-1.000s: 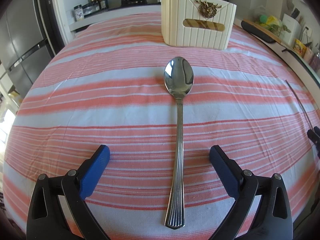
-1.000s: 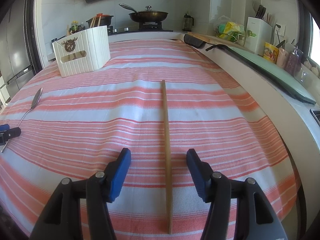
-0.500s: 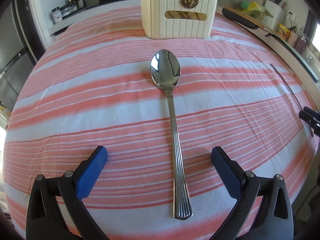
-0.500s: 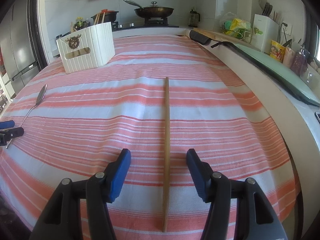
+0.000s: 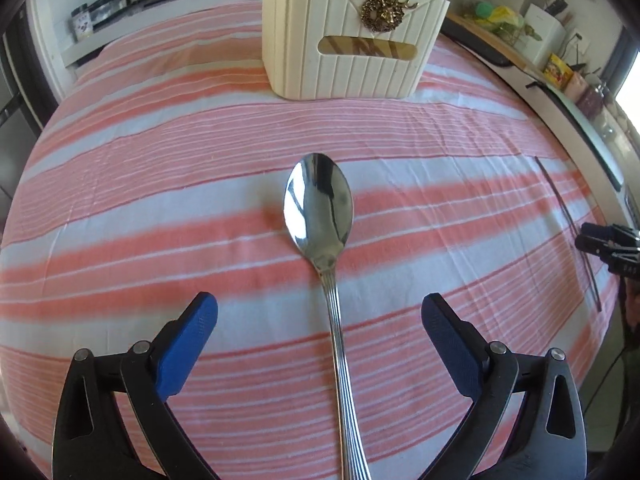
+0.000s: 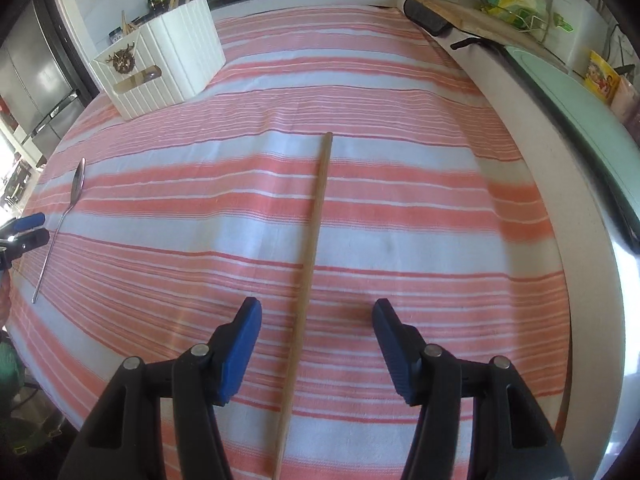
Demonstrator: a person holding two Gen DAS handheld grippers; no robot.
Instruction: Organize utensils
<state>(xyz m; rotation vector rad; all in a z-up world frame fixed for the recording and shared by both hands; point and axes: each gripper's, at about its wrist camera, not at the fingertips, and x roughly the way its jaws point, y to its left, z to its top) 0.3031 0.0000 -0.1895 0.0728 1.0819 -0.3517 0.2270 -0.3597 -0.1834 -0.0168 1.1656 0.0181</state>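
Because the spoon [image 5: 320,216] and the wooden chopstick [image 6: 310,248] lie flat on the striped cloth [image 5: 140,200], thin and low, closing pads may skid over them or pinch fabric; the white holder [image 5: 344,44] stands well beyond. Both the left gripper [image 5: 320,320] and right gripper [image 6: 316,320] point steeply down, jaws wide, straddling a handle each, holding nothing.
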